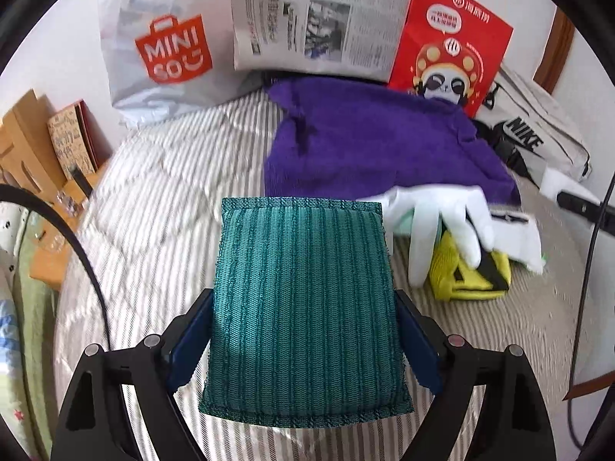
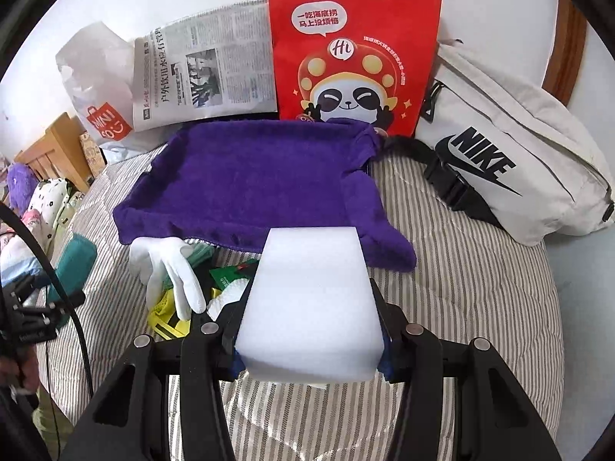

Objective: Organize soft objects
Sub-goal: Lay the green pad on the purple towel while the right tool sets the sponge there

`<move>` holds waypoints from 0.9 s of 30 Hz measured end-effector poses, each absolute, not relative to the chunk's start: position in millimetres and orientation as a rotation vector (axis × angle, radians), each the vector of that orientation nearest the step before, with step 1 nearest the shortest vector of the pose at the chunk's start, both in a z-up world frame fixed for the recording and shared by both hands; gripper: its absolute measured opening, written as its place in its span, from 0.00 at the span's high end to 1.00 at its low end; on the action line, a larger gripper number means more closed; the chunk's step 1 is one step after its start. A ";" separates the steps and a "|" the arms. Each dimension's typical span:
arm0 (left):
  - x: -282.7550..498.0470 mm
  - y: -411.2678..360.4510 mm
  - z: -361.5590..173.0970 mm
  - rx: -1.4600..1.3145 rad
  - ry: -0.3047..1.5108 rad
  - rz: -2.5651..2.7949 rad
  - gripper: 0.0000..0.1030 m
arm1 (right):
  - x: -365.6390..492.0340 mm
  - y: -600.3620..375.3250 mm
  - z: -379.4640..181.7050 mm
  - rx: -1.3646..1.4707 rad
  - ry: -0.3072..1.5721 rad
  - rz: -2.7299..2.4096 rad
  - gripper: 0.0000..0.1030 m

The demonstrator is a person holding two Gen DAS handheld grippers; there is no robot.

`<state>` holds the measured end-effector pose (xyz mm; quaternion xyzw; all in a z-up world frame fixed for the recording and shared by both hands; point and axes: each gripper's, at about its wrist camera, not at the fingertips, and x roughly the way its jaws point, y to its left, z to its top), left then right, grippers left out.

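Note:
My left gripper (image 1: 303, 330) is shut on a teal ribbed scrub pad (image 1: 303, 307), held above the striped bedding (image 1: 161, 207). My right gripper (image 2: 311, 326) is shut on a white foam sponge (image 2: 311, 299), held in front of a purple towel (image 2: 250, 180) spread on the bed. The towel also shows in the left wrist view (image 1: 369, 138). A white glove (image 1: 442, 226) lies on a yellow cloth (image 1: 472, 276) beside the towel's near edge; the glove (image 2: 169, 269) and the yellow cloth (image 2: 165, 307) lie left of my right gripper, with green items under them.
A Miniso bag (image 1: 165, 50), a newspaper (image 1: 315, 19) and a red panda bag (image 2: 353, 53) lean on the wall behind the towel. A white Nike bag (image 2: 511, 161) lies at the right. A wooden bedside unit (image 1: 34, 146) stands left of the bed.

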<state>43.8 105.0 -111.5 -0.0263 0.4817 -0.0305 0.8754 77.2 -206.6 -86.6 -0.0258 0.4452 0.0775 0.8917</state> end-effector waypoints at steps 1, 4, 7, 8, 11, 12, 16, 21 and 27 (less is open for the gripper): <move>47.0 105.1 -106.5 -0.053 0.999 -0.060 0.15 | 78.8 -207.8 -85.5 -0.048 0.920 0.165 0.51; 57.8 106.2 -93.5 -0.061 0.984 -0.061 0.15 | 82.2 -208.1 -81.1 -0.043 0.911 0.172 0.51; 70.2 106.8 -81.5 -0.062 0.968 -0.058 0.15 | 88.0 -207.1 -75.0 -0.044 0.891 0.183 0.51; 74.7 106.0 -77.3 -0.054 0.961 -0.056 0.15 | 90.6 -206.8 -73.5 -0.044 0.888 0.186 0.51; 87.0 103.3 -68.2 -0.045 0.947 -0.054 0.15 | 101.3 -205.1 -69.6 -0.042 0.876 0.194 0.51; 90.6 102.6 -66.3 -0.045 0.945 -0.057 0.15 | 106.8 -203.8 -68.4 -0.041 0.873 0.197 0.51; 112.1 97.8 -64.0 -0.045 0.940 -0.069 0.15 | 125.0 -198.7 -68.3 -0.042 0.865 0.207 0.51; 146.9 93.7 -67.4 -0.075 0.953 -0.093 0.15 | 160.4 -189.3 -73.7 -0.051 0.873 0.210 0.51; 193.8 81.1 -77.8 -0.076 0.968 -0.097 0.15 | 210.7 -184.3 -89.3 -0.053 0.891 0.193 0.51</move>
